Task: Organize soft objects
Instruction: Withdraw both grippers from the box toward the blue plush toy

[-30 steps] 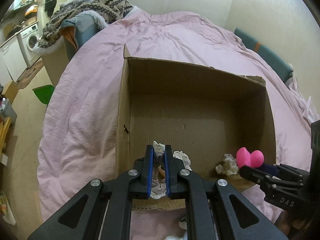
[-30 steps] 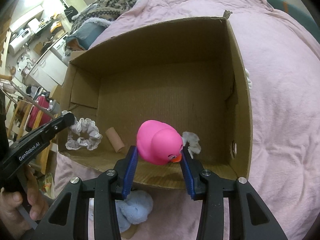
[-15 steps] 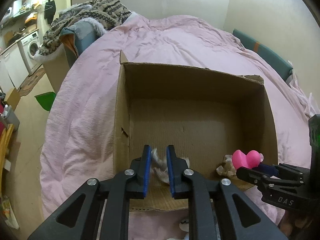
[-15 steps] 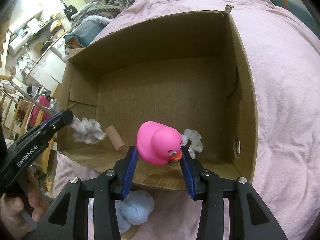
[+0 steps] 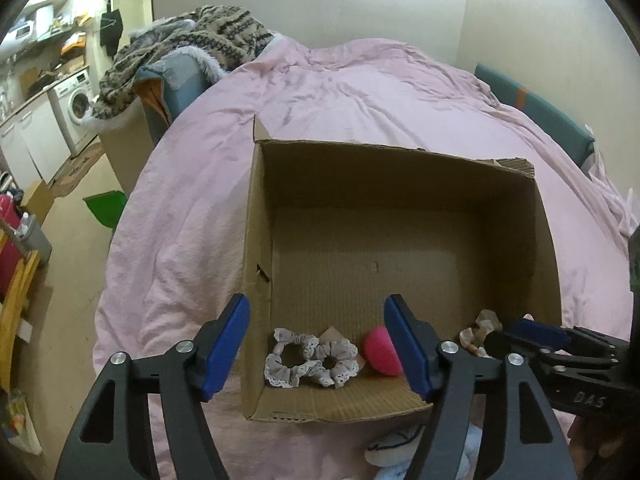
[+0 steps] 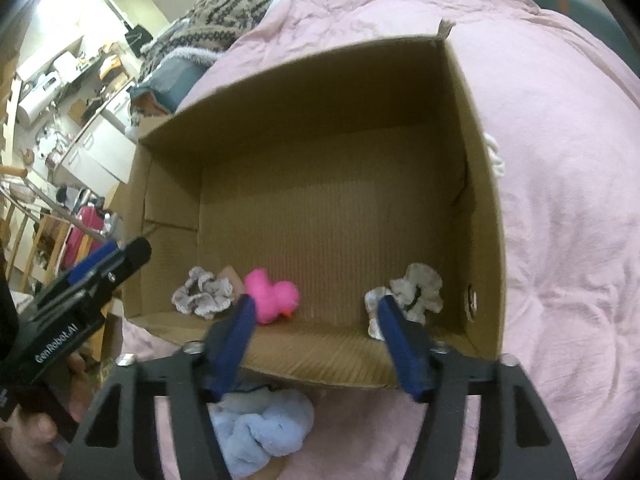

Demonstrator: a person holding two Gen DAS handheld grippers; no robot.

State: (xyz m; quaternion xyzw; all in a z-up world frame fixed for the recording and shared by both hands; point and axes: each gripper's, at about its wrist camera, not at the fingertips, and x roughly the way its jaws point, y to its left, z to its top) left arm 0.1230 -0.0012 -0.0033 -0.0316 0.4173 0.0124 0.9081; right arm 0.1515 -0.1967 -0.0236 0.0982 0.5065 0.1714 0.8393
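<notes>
An open cardboard box [image 5: 256, 216] [image 6: 484, 184] sits on a pink bed. Inside near its front wall lie a grey lace scrunchie [image 5: 310, 358] [image 6: 204, 292], a pink toy duck [image 5: 380, 352] [image 6: 272, 294] and a second pale scrunchie [image 5: 480, 326] [image 6: 416, 294]. A small cardboard tube [image 6: 231, 274] lies behind the first scrunchie. My left gripper [image 5: 318, 344] is open and empty above the box's front edge. My right gripper [image 6: 314, 324] is open and empty just in front of the duck.
A light blue plush [image 6: 260, 428] lies on the pink duvet [image 5: 192, 200] in front of the box. A white plush [image 5: 392, 446] shows there too. A pile of clothes [image 5: 192, 40] sits at the bed's far left. The floor [image 5: 76, 248] drops off left.
Both grippers have opened. The left one let go of the grey scrunchie and the right one let go of the pink duck; both now lie on the box floor.
</notes>
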